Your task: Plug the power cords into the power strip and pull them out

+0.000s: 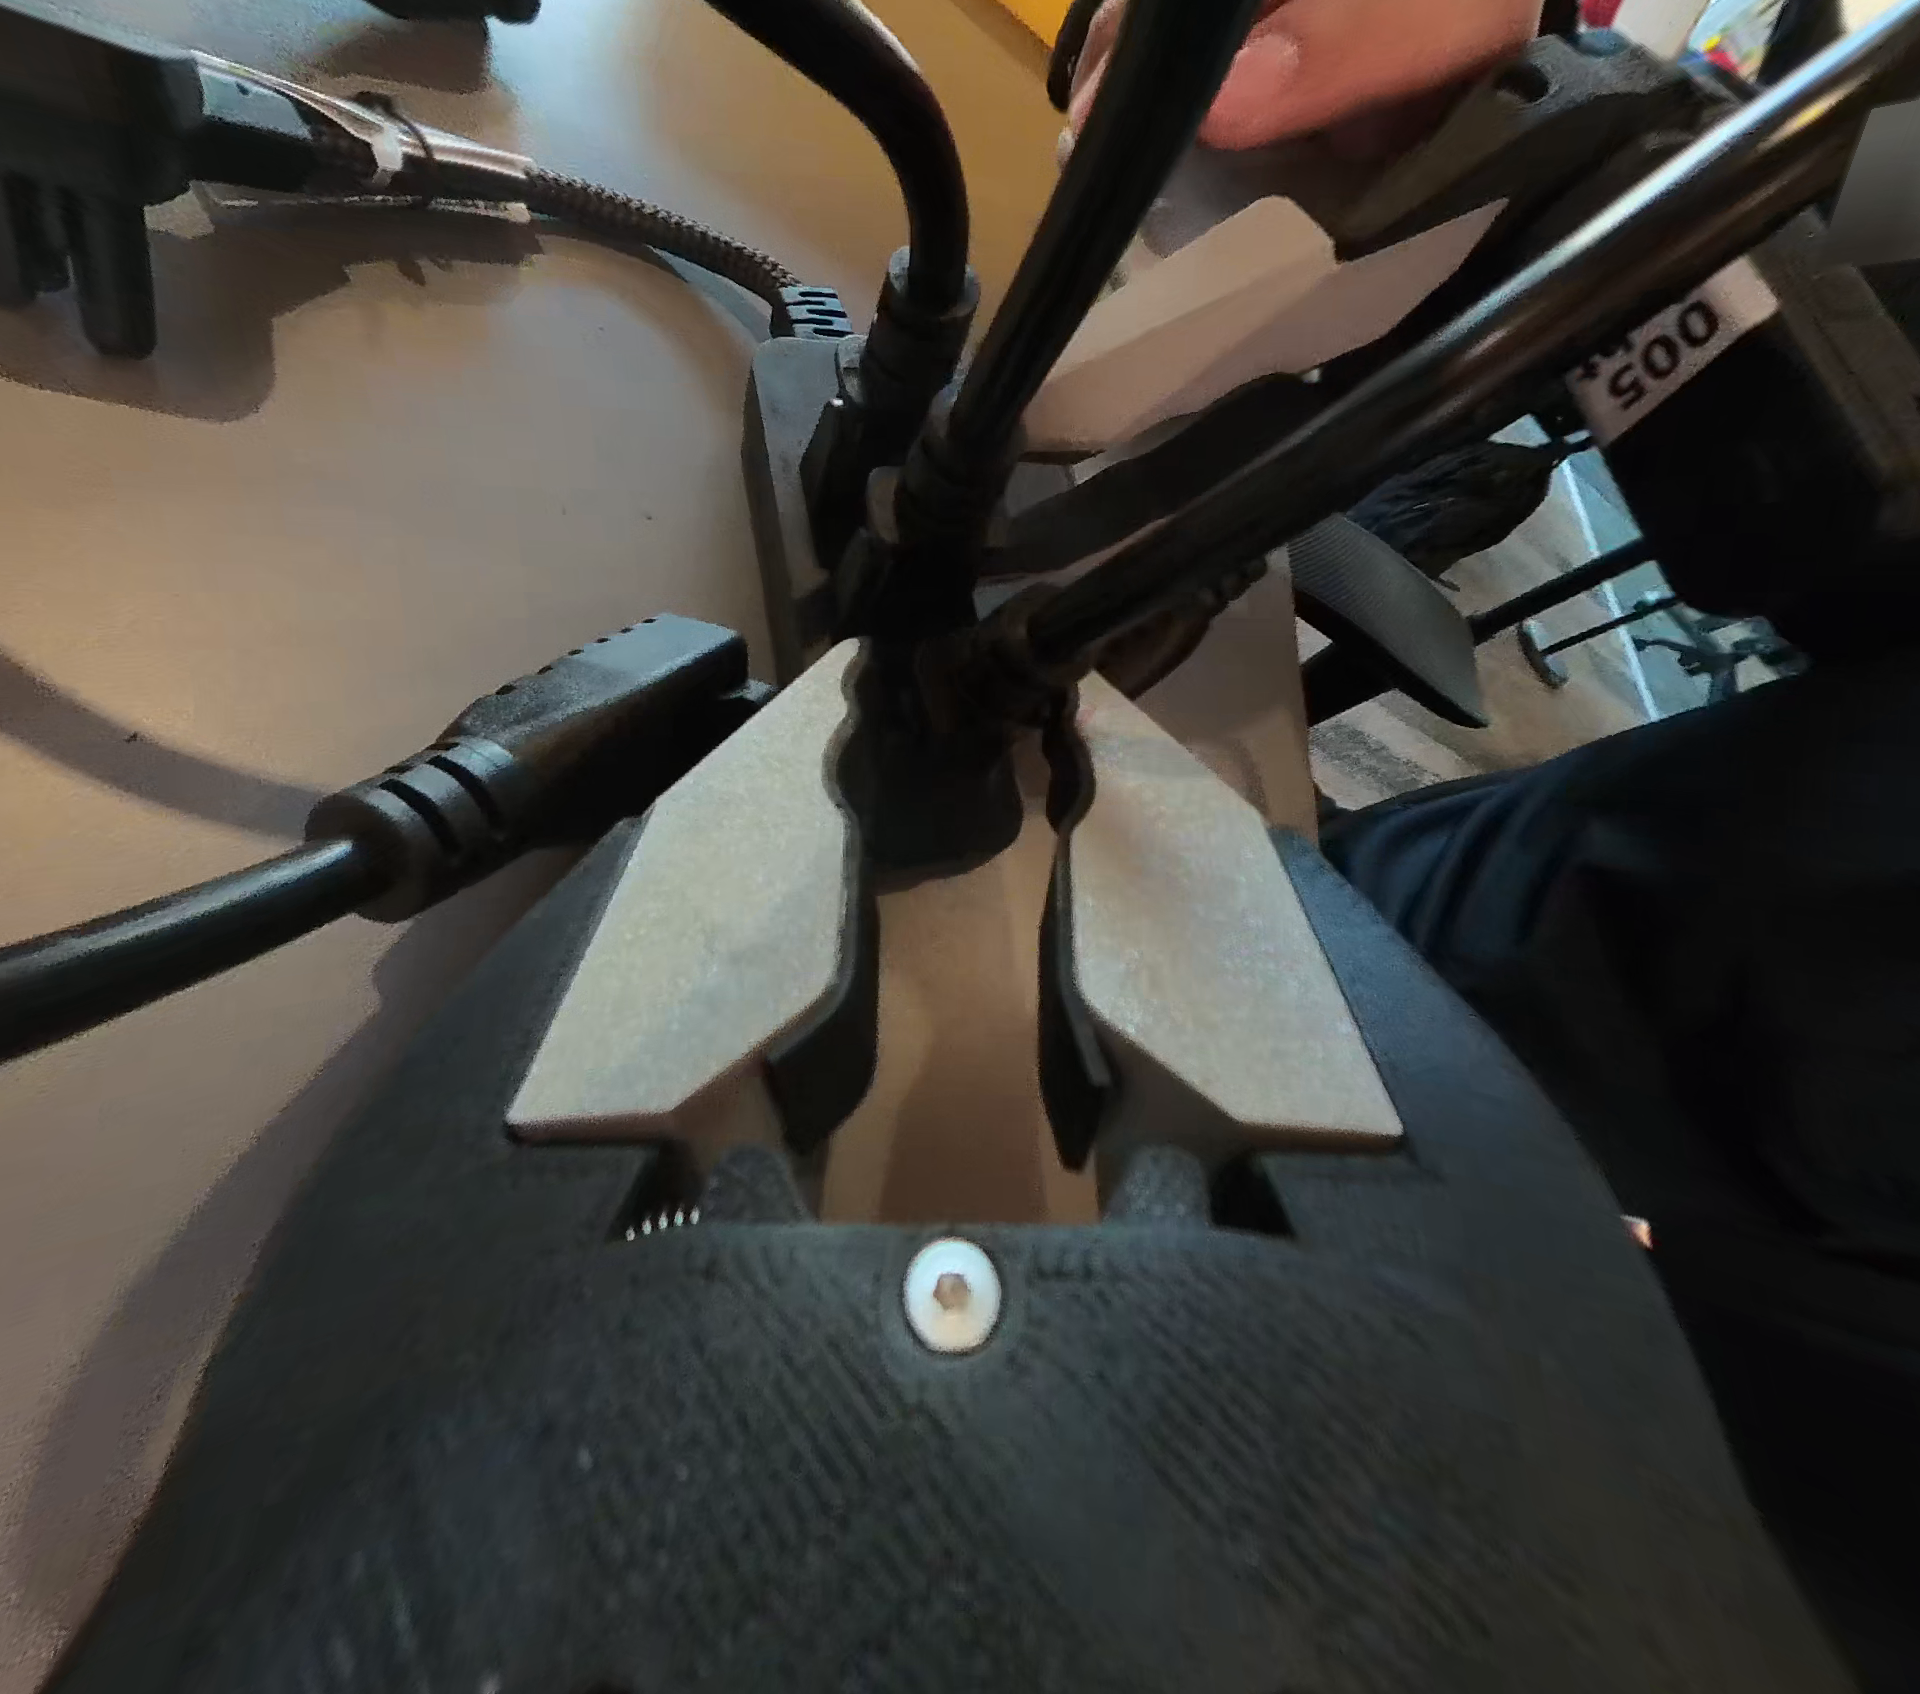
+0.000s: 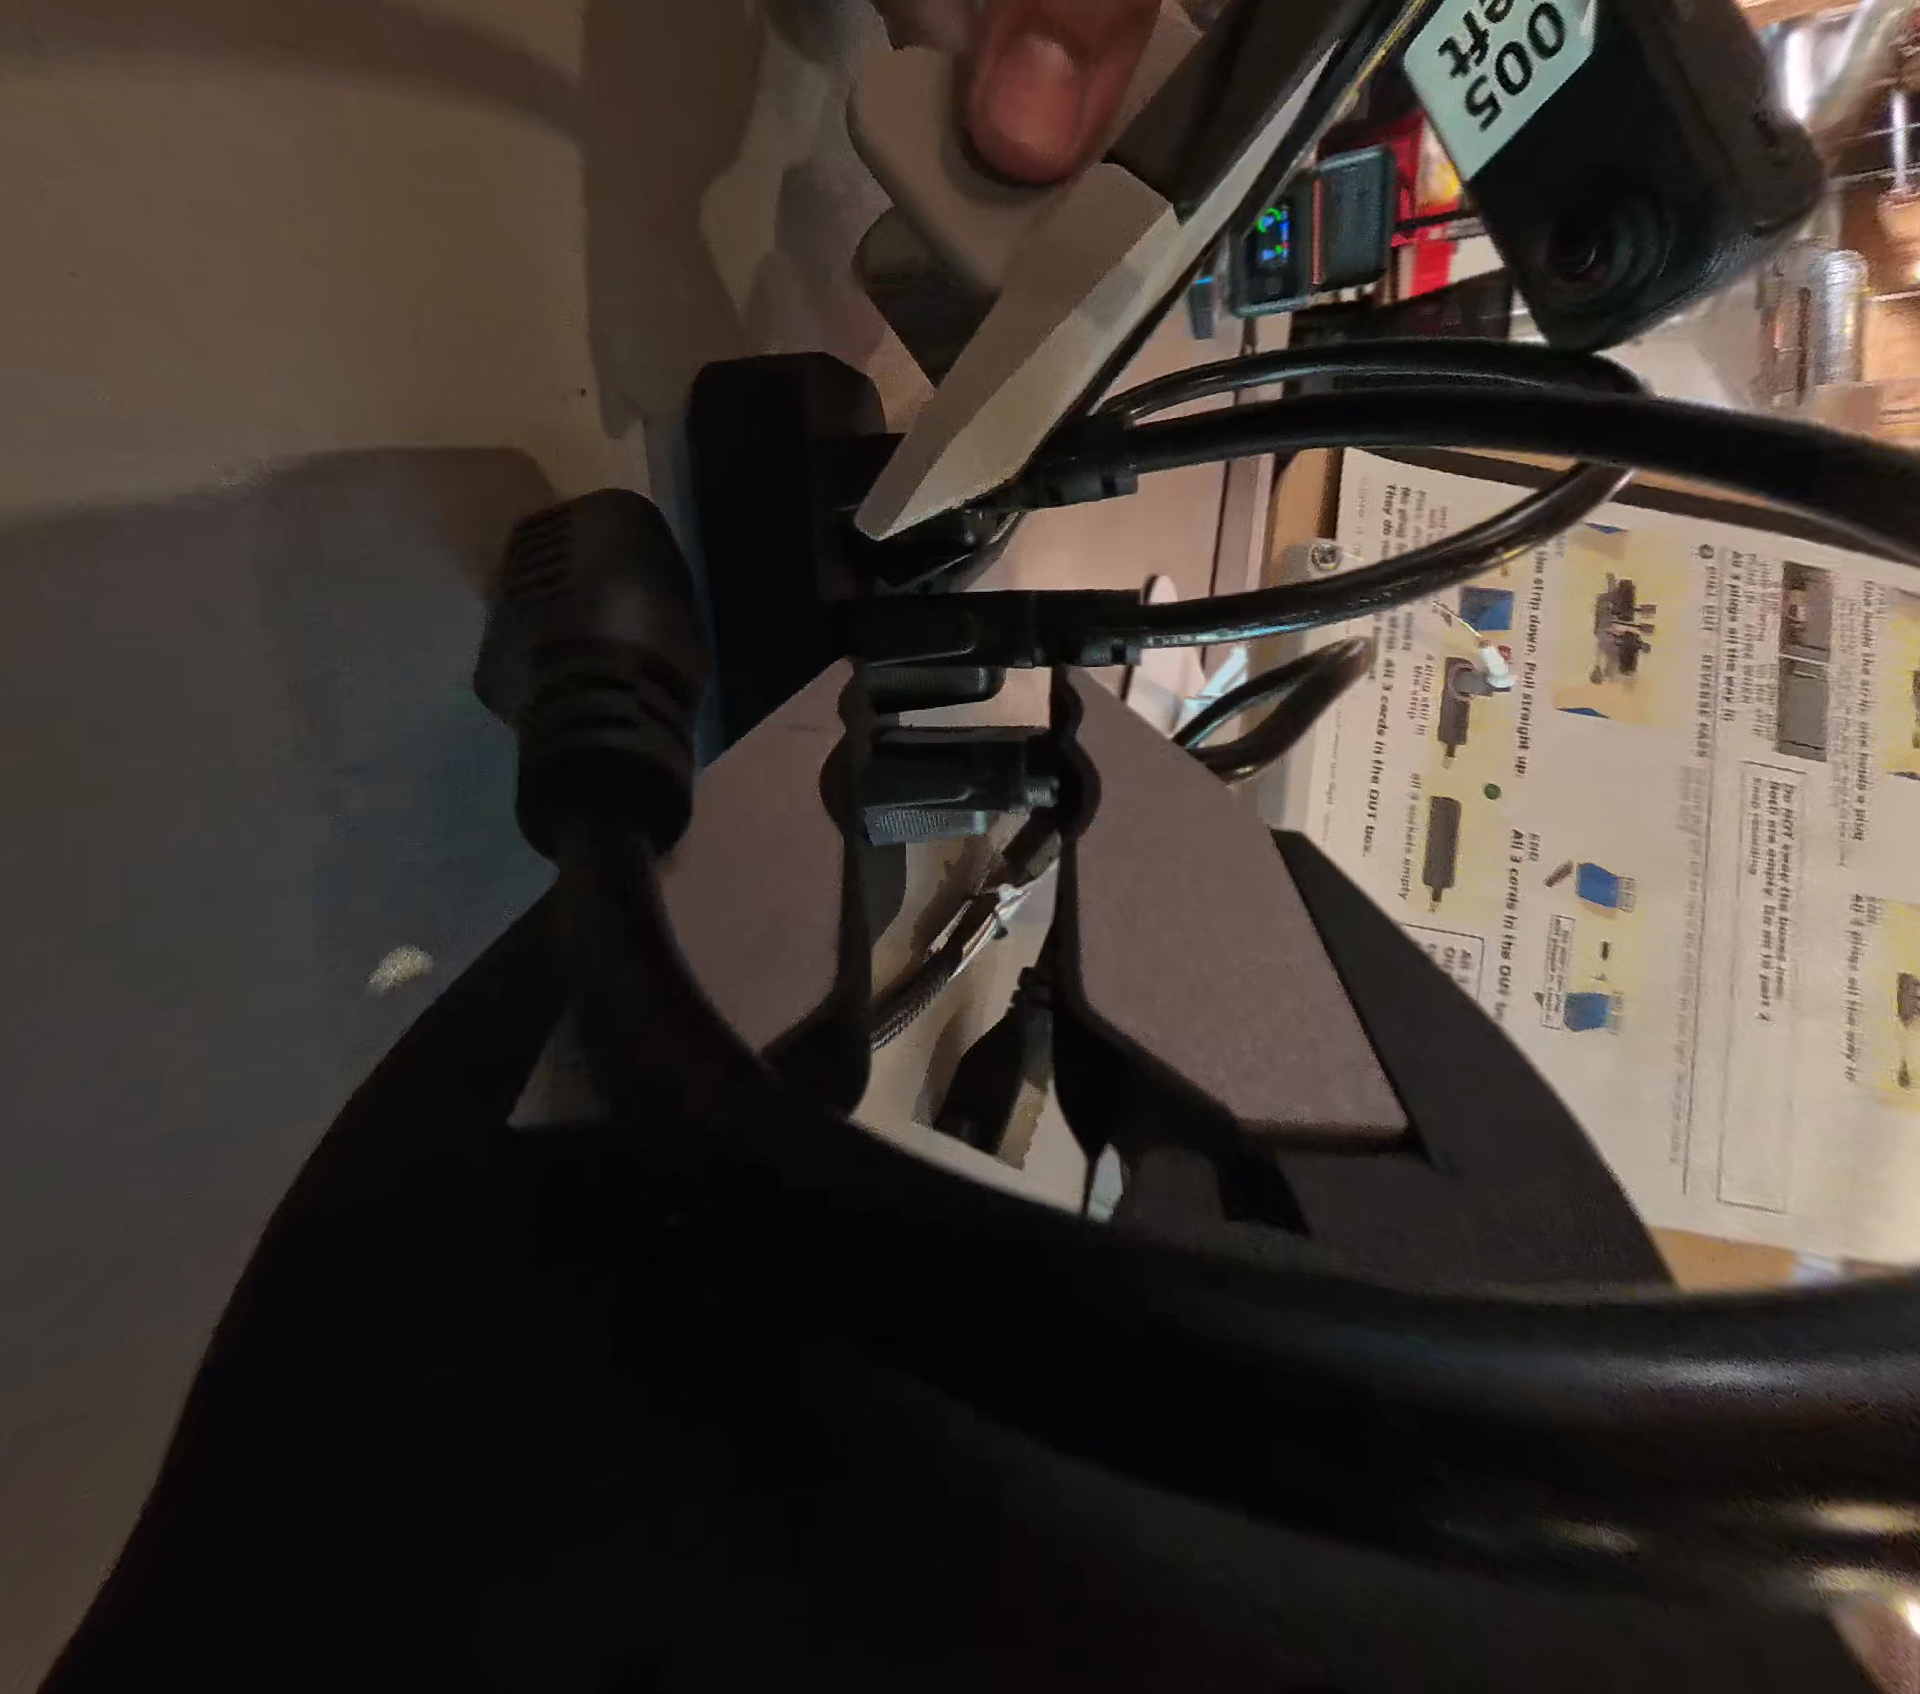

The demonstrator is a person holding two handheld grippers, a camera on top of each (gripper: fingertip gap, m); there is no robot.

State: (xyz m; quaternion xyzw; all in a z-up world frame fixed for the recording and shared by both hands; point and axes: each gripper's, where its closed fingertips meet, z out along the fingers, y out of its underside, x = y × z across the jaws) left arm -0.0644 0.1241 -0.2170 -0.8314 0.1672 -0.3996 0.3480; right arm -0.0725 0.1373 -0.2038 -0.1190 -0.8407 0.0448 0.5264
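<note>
Power strip (image 1: pixel 774 491) — sockets hidden by plugs (image 1: pixel 914 522)

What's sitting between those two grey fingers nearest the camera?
In the left wrist view, a black moulded plug sits between the left gripper's grey fingers, plugged into the dark power strip.

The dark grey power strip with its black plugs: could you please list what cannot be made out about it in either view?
- Left wrist view: the dark grey power strip has its socket face hidden behind crossing black cords.
- Right wrist view: the strip is blurred and edge-on, so how deep the black plug sits is unclear.
- Both views: the far end is covered by the other gripper.
</note>
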